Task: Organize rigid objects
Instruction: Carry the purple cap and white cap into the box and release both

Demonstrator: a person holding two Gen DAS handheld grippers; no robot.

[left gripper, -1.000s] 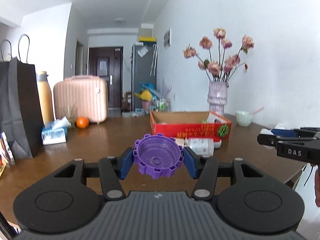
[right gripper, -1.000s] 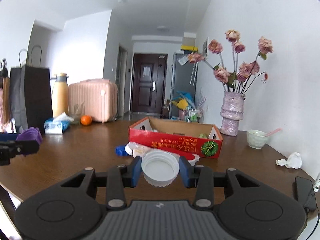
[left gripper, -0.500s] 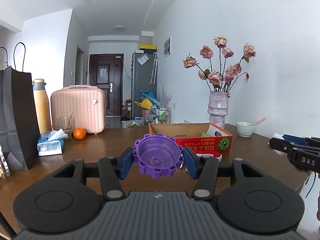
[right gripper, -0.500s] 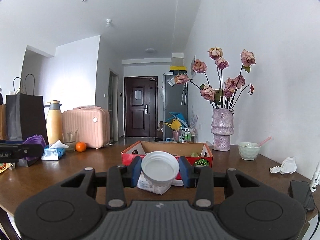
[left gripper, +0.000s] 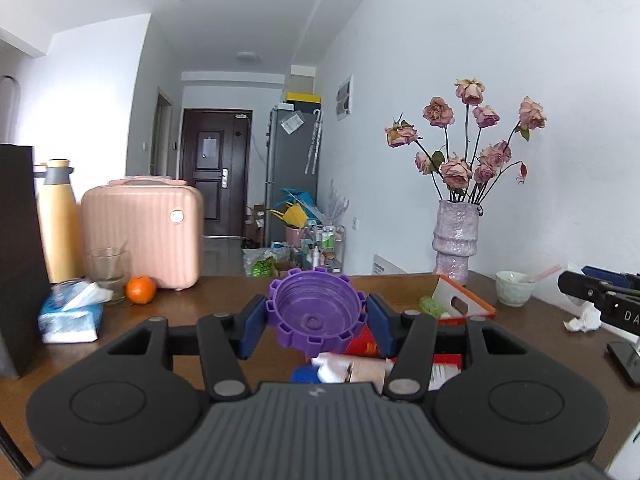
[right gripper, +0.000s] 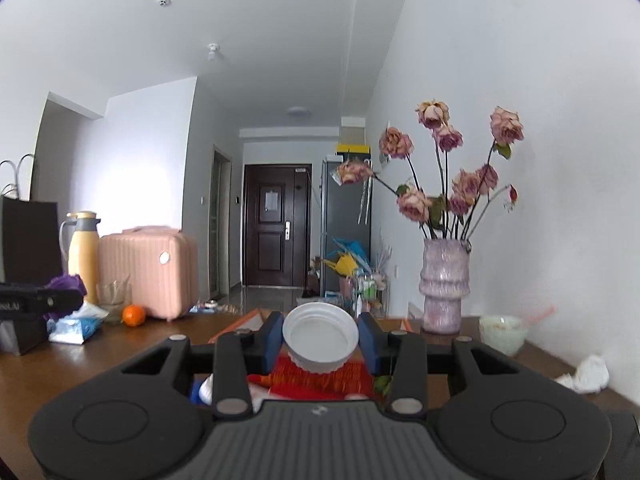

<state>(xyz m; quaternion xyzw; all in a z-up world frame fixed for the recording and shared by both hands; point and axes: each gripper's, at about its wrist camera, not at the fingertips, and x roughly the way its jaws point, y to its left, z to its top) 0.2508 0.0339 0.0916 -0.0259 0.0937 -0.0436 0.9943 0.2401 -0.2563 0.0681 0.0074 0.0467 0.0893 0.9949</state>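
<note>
My left gripper (left gripper: 316,314) is shut on a purple toothed cap (left gripper: 316,308) and holds it in the air in front of the red cardboard box (left gripper: 464,304). My right gripper (right gripper: 320,338) is shut on a white round cap (right gripper: 320,338) just above the near wall of the same red box (right gripper: 320,376). A blue cap (left gripper: 304,374) and a white bottle (left gripper: 352,368) lie on the table before the box. The right gripper shows at the right edge of the left wrist view (left gripper: 600,296); the left one shows at the left of the right wrist view (right gripper: 36,302).
On the brown table (left gripper: 180,320) stand a pink case (left gripper: 142,232), a yellow flask (left gripper: 58,220), a glass (left gripper: 108,272), an orange (left gripper: 140,290), a tissue pack (left gripper: 70,312) and a black bag (left gripper: 16,260). A vase of roses (right gripper: 444,286), a small bowl (right gripper: 502,330) and crumpled tissue (right gripper: 586,374) stand right.
Both grippers have risen and moved forward toward the red box, each still holding its cap. The box now lies close under and behind both caps.
</note>
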